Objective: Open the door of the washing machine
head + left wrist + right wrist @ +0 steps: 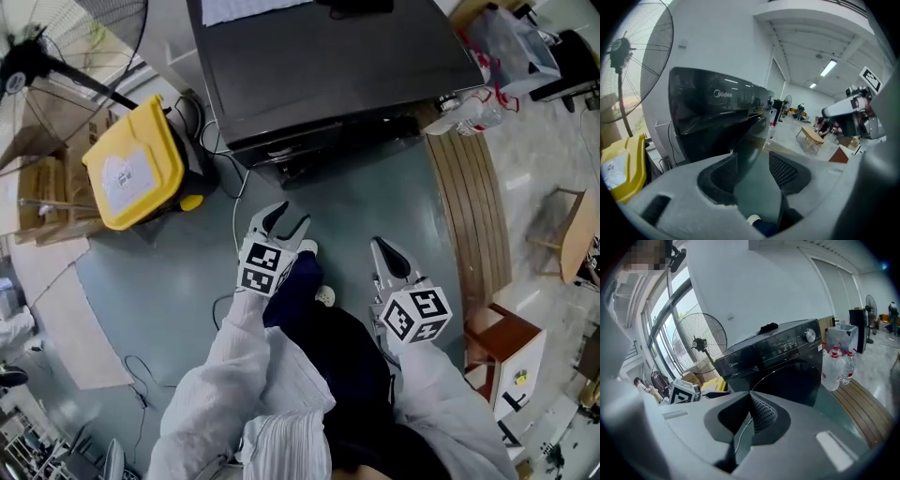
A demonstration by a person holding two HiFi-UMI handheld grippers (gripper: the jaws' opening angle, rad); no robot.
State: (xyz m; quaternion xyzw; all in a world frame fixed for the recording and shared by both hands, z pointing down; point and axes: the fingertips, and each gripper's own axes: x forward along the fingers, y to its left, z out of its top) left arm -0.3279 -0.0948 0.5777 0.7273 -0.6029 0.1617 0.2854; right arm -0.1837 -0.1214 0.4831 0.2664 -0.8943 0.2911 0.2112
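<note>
A black front-loading washing machine (pixel 328 66) stands ahead of me, seen from above in the head view. Its round dark door (pixel 792 380) looks closed in the right gripper view; the left gripper view shows the machine (pixel 712 117) from its left side. My left gripper (pixel 284 223) hovers over the grey floor short of the machine's front, with its jaws apart and nothing between them (pixel 752 159). My right gripper (pixel 386 251) hangs a little further back and to the right; its jaws (pixel 750 397) meet at the tips and hold nothing. Neither gripper touches the machine.
A yellow lidded box (pixel 136 173) sits left of the machine, with a standing fan (pixel 56 66) behind it. Water bottles (pixel 469 112) and a slatted wooden strip (pixel 473 206) lie to the right, a small wooden stool (pixel 502 337) nearer me. Cables (pixel 230 202) trail across the floor.
</note>
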